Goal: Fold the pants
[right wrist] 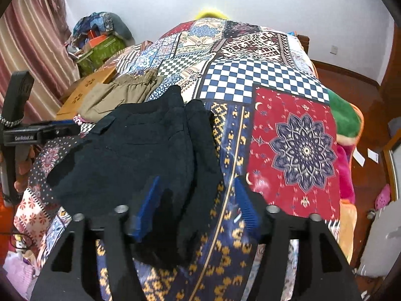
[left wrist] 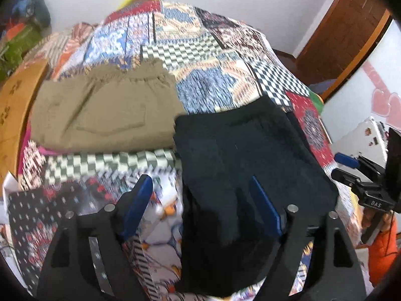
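Observation:
Dark navy pants (left wrist: pixel 250 155) lie folded into a compact block on the patchwork bedcover (left wrist: pixel 213 50). My left gripper (left wrist: pixel 200 188) hovers open over their near left corner; its right pad is above the cloth, its left pad above the cover. In the right wrist view the same pants (right wrist: pixel 140 150) fill the centre left. My right gripper (right wrist: pixel 196 183) is open over their near right edge, and no pad presses on the cloth. Khaki pants (left wrist: pixel 105 110) lie folded behind and to the left, also seen as a khaki bundle (right wrist: pixel 120 95). One blue finger of the right gripper (left wrist: pixel 347 159) shows at the right edge.
A cardboard box (right wrist: pixel 85 92) sits against the bed's left side, with bags and bundles (right wrist: pixel 100 40) behind it and a striped curtain (right wrist: pixel 30 37). A green blanket (right wrist: pixel 343 115) hangs off the bed's right edge. A wooden door (left wrist: pixel 345 30) stands at the right.

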Available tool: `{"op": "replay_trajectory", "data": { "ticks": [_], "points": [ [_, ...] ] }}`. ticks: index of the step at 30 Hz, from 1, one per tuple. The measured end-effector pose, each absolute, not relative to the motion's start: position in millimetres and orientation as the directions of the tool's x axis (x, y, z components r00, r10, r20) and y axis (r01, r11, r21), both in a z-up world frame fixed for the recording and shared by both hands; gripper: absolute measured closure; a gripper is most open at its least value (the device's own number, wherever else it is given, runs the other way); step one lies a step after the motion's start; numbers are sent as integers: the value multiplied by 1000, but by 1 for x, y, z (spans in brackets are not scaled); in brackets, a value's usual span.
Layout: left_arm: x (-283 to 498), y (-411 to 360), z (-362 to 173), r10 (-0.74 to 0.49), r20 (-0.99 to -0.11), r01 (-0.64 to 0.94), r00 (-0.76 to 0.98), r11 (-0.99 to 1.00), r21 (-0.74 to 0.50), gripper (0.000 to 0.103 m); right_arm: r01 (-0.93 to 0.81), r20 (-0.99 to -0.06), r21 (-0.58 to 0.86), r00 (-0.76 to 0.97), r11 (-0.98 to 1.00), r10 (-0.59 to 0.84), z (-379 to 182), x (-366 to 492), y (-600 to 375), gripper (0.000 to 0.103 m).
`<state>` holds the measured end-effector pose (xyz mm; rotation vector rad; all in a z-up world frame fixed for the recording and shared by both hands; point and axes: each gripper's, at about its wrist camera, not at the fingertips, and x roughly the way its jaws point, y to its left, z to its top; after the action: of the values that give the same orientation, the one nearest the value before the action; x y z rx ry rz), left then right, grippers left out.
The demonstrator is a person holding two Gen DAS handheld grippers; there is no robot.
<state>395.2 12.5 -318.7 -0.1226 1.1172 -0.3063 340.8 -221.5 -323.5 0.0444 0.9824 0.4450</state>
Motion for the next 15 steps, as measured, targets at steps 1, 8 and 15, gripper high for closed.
{"op": "replay_trajectory", "data": {
  "ticks": [1, 8, 15],
  "points": [
    [391, 12, -321, -315, -867, 184, 385, 947, -263, 21, -341, -793, 242, 470, 909, 387, -325, 340, -222, 35],
    [382, 9, -361, -374, -888, 156, 269, 926, -343, 13, -320, -813, 310, 399, 895, 424, -349, 343, -220, 31],
    [393, 6, -384, -497, -846, 109, 194, 868, -485, 13, -313, -813, 373, 342, 873, 471, -364, 357, -215, 29]
  ]
}}
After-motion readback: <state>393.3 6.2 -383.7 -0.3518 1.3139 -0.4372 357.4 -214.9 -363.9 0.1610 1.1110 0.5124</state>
